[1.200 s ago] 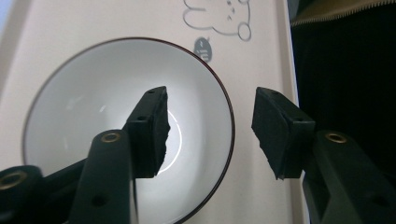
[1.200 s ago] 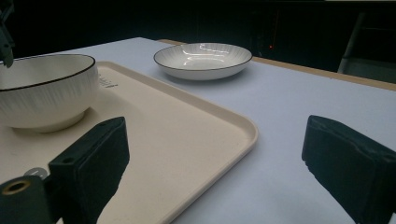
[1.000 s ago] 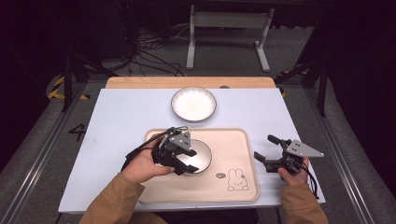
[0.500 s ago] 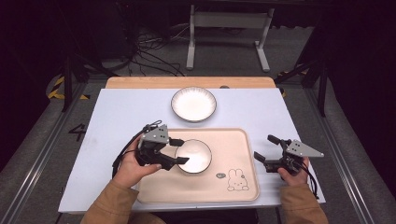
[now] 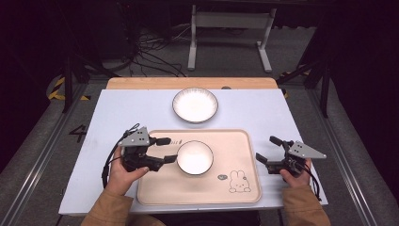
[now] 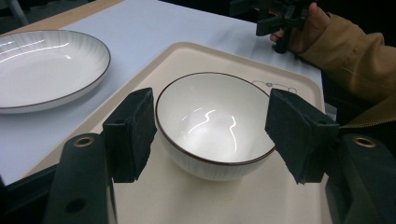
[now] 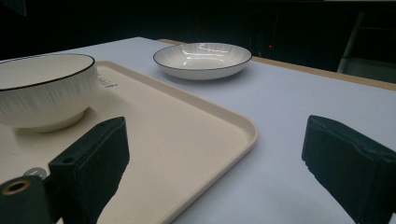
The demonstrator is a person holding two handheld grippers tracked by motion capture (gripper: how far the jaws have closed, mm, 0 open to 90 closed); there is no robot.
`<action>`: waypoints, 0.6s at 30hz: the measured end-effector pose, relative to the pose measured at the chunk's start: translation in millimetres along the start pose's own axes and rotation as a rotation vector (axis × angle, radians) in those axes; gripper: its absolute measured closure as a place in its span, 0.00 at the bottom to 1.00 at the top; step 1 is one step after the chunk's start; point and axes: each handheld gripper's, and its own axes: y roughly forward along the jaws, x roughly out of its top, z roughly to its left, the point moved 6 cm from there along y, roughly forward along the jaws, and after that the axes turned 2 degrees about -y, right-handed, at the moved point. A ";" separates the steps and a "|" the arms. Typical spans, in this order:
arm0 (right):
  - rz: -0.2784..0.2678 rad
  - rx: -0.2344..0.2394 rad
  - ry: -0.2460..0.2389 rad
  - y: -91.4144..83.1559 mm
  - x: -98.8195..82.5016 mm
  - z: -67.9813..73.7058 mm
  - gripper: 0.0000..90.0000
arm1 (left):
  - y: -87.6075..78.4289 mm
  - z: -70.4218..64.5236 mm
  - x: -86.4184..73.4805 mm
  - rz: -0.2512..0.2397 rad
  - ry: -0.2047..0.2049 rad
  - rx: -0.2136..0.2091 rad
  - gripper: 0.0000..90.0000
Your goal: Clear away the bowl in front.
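Here, in the high view, the bowl (image 5: 194, 157) stands upright on the tray (image 5: 155, 188), a little left of the tray's middle, and looks already set down. The left gripper (image 5: 165, 149) lies level at the tray's left edge, just beside the bowl; its jaws have just been opening and stand spread, apart from the rim. The plate (image 5: 195, 105) sits on the table (image 5: 113, 108) beyond the tray, untouched, so I judge it to be what is left to move. The right gripper (image 5: 267, 149) waits off the tray's right edge, jaws wide, holding nothing.

In the left gripper view, the bowl (image 6: 215, 121) shows between the two pads but farther off, neither pad touching it. Its mouth faces straight up; being round, it has no long axis across the table, only its upright one. The plate (image 6: 46, 67) lies at the far left on the table.

In the right gripper view, the bowl (image 7: 44, 88) stands at the left on the tray (image 7: 187, 135), the plate (image 7: 201, 58) beyond it, and the spread jaws have bare table and tray corner between them.
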 end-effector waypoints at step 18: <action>0.001 -0.001 -0.003 0.3 0.0 0.0 0.09 | -36.6 19.8 -42.3 -0.125 -0.079 0.153 0.38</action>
